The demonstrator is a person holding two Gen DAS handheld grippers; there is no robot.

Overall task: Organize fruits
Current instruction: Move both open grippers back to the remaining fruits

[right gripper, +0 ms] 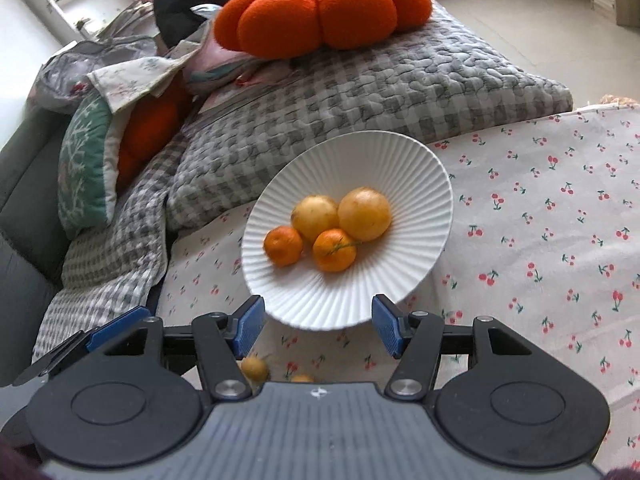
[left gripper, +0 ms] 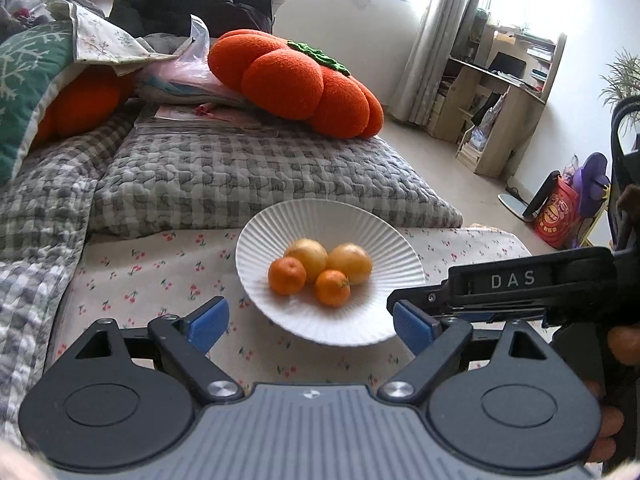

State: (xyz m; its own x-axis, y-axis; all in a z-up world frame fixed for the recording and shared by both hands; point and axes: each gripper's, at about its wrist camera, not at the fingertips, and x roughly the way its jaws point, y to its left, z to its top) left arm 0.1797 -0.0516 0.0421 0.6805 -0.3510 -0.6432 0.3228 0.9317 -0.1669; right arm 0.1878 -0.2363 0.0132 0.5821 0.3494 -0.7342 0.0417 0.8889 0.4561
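Your left gripper (left gripper: 310, 326): jaws spread wide, gripping nothing.
Your right gripper (right gripper: 318, 326): jaws partly apart, gripping nothing.
Loose fruit (right gripper: 254, 368): you have two small pieces on the cherry-print cloth (right gripper: 540, 220), under the right gripper.
Ribbed white bowl (right gripper: 360, 152): just beyond your fingertips, holding two mandarins (right gripper: 334, 250) in front of two yellow fruits (right gripper: 364, 214).
Pumpkin cushion (right gripper: 324, 8): farthest, on the checked quilt (right gripper: 360, 92).

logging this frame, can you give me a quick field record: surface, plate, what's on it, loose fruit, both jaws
surface: cherry-print cloth
plate: white ribbed plate, on the cloth
on plate: two yellow fruits, two tangerines, bunched together
loose fruit: two small pieces on the cloth, near side of plate, partly hidden
left gripper: jaws open, empty
right gripper: jaws open, empty
behind: pumpkin cushion
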